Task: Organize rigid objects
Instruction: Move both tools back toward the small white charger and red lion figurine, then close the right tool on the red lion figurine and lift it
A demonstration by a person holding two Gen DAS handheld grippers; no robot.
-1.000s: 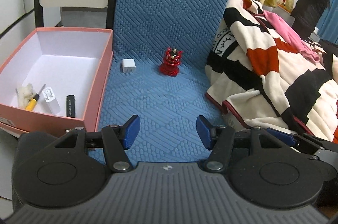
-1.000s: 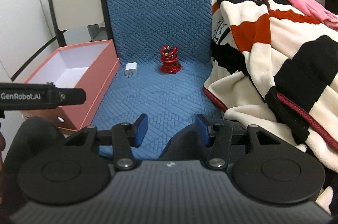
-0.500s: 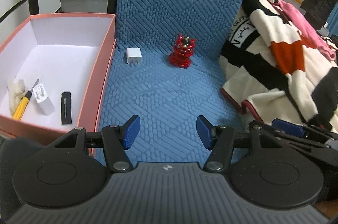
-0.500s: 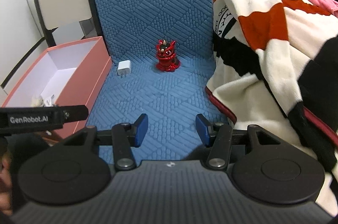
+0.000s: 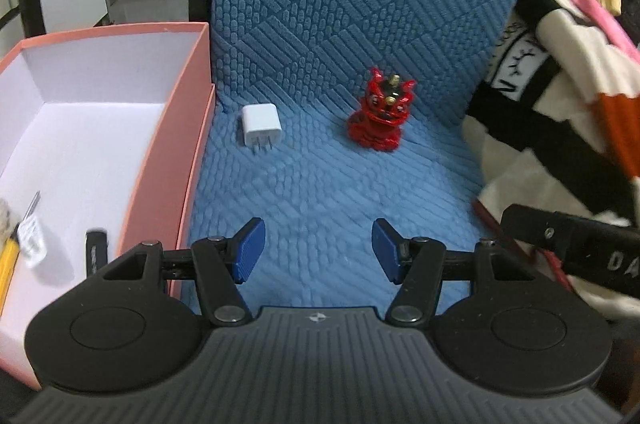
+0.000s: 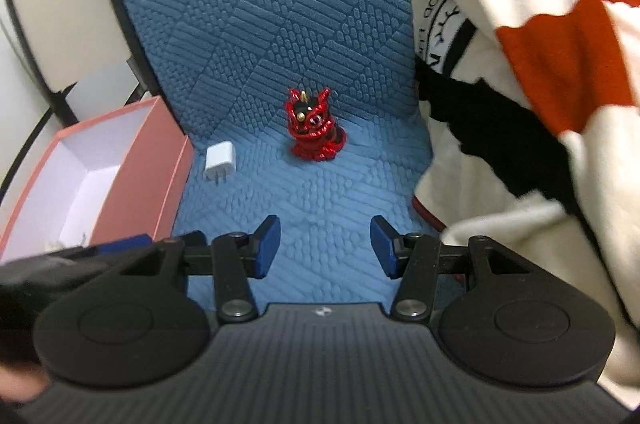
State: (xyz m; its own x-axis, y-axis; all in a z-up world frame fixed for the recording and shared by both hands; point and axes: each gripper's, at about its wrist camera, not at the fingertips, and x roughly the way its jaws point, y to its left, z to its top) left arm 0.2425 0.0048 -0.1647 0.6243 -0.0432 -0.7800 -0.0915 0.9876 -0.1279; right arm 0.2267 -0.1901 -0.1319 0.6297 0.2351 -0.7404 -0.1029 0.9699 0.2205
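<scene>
Both our grippers, left [image 5: 318, 250] & right [image 6: 324, 246], are wide open w/ nothing held. We think we're mid-reach: next, close on the white plug [image 5: 259, 124] or red toy [image 5: 380, 117], then drop it in the pink box [image 5: 176, 143] on the left.

We hold our left gripper [image 5: 318, 250] low and level, its blue-padded fingers [image 5: 249, 248] spread wide apart with nothing between them. Our right gripper [image 6: 324, 248] sits just beside it at about the same height, jaws equally parted and empty, its dark body edging into the left wrist view
</scene>
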